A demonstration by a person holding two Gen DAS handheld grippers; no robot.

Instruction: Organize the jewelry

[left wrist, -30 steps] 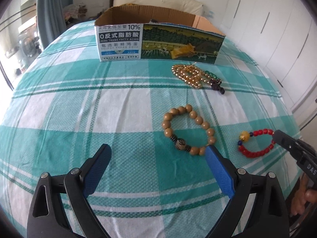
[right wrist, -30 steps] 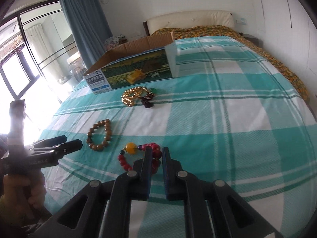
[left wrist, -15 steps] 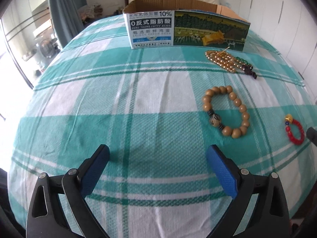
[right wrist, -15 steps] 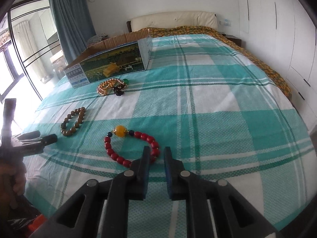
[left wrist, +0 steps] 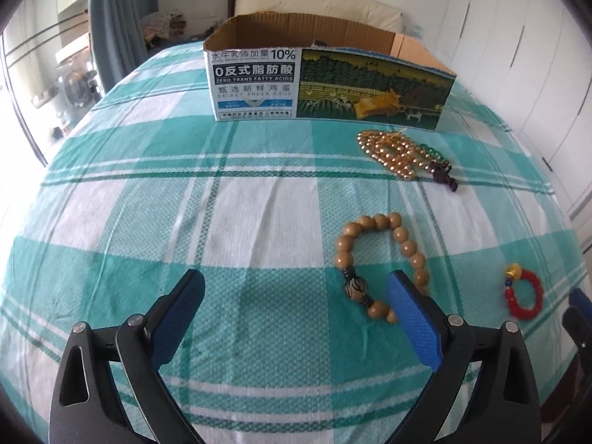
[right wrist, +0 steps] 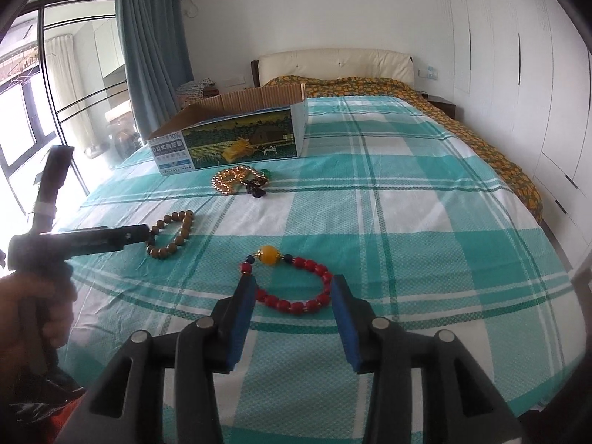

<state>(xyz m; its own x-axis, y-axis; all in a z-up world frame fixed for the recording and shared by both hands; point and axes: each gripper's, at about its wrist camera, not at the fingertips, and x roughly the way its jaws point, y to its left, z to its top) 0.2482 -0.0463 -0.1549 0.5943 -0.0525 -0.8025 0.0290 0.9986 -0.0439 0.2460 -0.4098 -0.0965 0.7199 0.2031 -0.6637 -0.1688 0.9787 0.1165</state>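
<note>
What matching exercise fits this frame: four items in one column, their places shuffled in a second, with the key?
Items:
1. red bracelet
2. brown bracelet
3. gold beads
4. cardboard box

Places:
A. just in front of the box
B. farthest up the bed
C. between the open right gripper fingers
D. by the left gripper, its right finger over it

Pairs: 1-C, 2-D, 3-A, 4-B

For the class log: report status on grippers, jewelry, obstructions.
Left gripper open beside brown wooden bead bracelet. Right gripper open, straddling red bead bracelet. Open cardboard box beyond; path unobstructed.
</note>
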